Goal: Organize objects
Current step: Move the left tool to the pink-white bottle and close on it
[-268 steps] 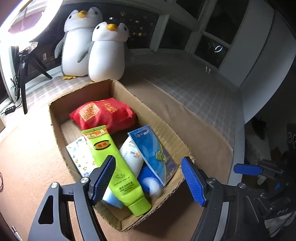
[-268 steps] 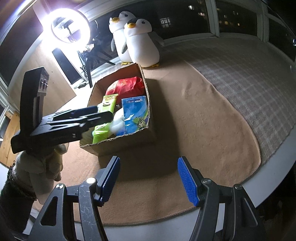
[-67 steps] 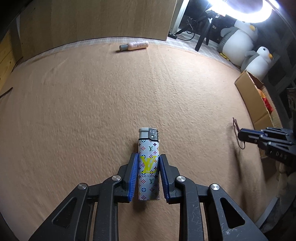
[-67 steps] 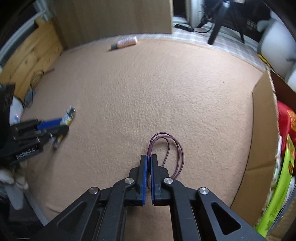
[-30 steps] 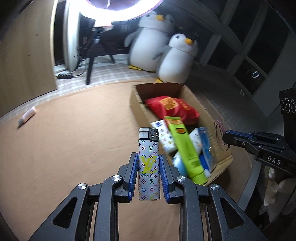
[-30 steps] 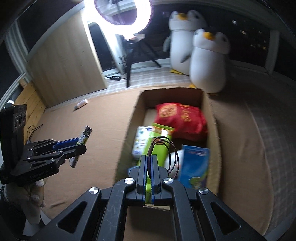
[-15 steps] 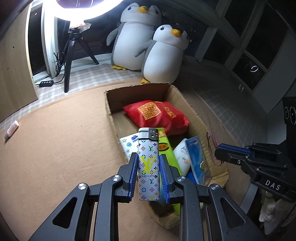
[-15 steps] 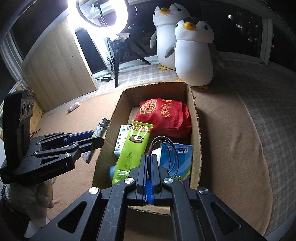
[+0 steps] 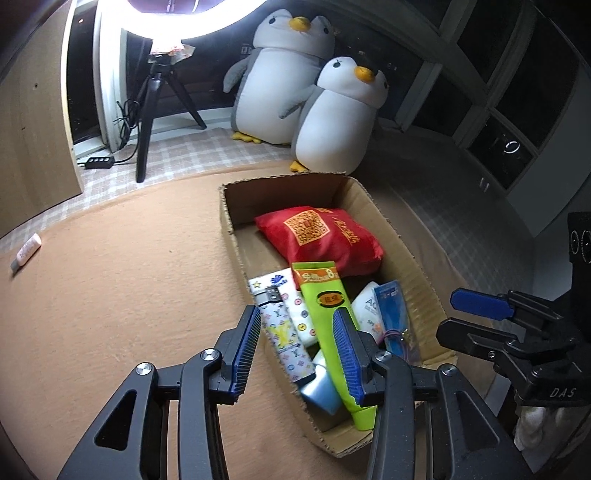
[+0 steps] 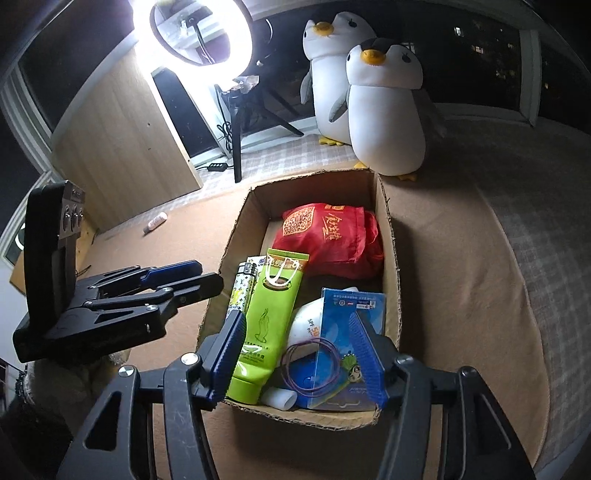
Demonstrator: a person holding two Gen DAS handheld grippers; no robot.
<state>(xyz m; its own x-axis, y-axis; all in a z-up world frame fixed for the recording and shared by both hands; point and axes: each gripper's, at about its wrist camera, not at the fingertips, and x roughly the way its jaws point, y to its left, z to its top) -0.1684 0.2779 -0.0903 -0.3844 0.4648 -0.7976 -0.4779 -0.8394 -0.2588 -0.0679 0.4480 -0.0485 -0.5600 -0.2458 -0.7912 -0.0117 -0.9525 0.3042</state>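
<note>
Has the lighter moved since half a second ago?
Yes. The lighter has dropped out of the opening left tool into the box, beside the green tube.

Two plush penguins (image 9: 332, 114), ring light (image 10: 201, 33)

Box (image 10: 389, 258): pouch (image 10: 328, 240) at far end, lighter (image 10: 242, 286) left of tube (image 10: 269, 325), hair tie (image 10: 310, 363) on packet (image 10: 351, 343) right; penguins (image 10: 384, 110) behind.

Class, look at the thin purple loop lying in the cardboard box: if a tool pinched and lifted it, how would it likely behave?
The purple loop would probably hang limp, being thin cord draped over the blue packet. It looks very light. It might snag on neighbouring items.
</note>
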